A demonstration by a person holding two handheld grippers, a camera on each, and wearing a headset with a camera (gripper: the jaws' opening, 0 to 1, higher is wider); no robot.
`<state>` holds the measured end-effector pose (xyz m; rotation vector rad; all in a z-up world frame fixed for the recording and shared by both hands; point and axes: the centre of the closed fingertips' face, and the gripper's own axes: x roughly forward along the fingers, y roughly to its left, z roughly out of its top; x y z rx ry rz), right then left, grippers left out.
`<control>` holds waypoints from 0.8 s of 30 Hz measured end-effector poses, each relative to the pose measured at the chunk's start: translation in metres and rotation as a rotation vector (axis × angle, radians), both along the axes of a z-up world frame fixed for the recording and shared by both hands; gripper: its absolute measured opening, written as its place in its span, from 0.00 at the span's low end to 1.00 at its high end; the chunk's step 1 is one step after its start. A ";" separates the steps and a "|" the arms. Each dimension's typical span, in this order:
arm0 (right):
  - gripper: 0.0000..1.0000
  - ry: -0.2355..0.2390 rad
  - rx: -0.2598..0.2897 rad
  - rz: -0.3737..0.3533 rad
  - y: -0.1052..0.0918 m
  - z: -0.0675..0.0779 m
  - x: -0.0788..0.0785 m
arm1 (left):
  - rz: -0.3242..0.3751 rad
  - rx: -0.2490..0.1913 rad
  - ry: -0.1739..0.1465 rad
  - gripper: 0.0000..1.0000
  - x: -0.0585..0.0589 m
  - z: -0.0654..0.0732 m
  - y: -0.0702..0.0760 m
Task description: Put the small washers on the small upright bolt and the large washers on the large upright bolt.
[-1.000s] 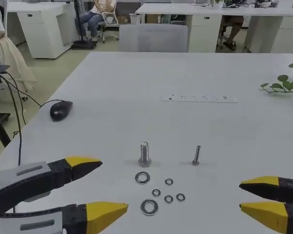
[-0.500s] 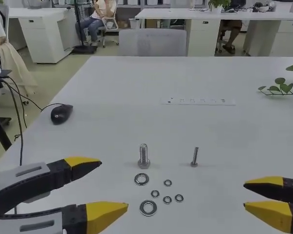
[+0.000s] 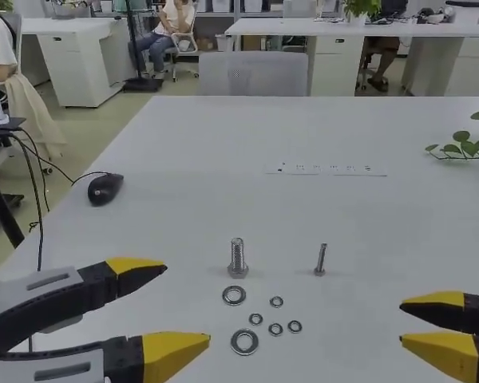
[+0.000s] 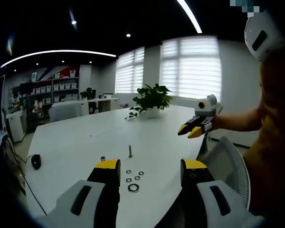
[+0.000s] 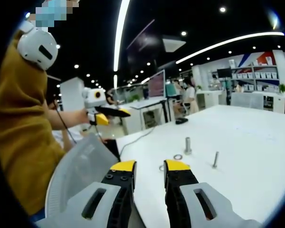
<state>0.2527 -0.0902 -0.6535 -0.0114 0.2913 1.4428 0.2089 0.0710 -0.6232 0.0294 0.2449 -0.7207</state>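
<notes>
Washers (image 3: 244, 341) were in neither gripper: left gripper (image 3: 184, 307) jaws stood wide apart, right gripper (image 3: 403, 321) jaws slightly apart. All six lay on the table (image 3: 223, 183) near the bare large bolt (image 3: 238, 258) and small bolt (image 3: 320, 260); a first pickup seemed due, pinching one rim.

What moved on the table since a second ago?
Nothing on the table moved; only the head camera tipped a little. The right hand-held gripper edged slightly outward; the left hand-held gripper kept its place. Both are open and empty. The six washers lie loose in front of the large bolt and the small bolt.
</notes>
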 end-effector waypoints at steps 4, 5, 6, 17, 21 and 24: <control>0.25 -0.004 -0.006 0.005 0.000 -0.001 0.000 | 0.003 0.006 -0.002 0.50 0.000 0.000 0.001; 0.25 -0.004 -0.010 0.006 0.000 -0.001 0.000 | 0.005 0.008 0.000 0.50 0.000 -0.001 0.001; 0.25 -0.003 -0.012 0.007 0.000 -0.002 -0.001 | 0.006 0.011 0.001 0.50 0.000 -0.002 0.002; 0.25 -0.003 -0.018 0.004 -0.002 -0.003 -0.001 | 0.009 0.010 0.004 0.50 0.000 -0.003 0.001; 0.26 -0.009 -0.040 0.013 0.000 -0.008 0.001 | 0.008 0.007 0.011 0.50 0.001 -0.007 0.001; 0.26 -0.010 -0.058 0.029 0.004 -0.012 0.002 | 0.005 0.004 0.022 0.50 0.001 -0.010 0.000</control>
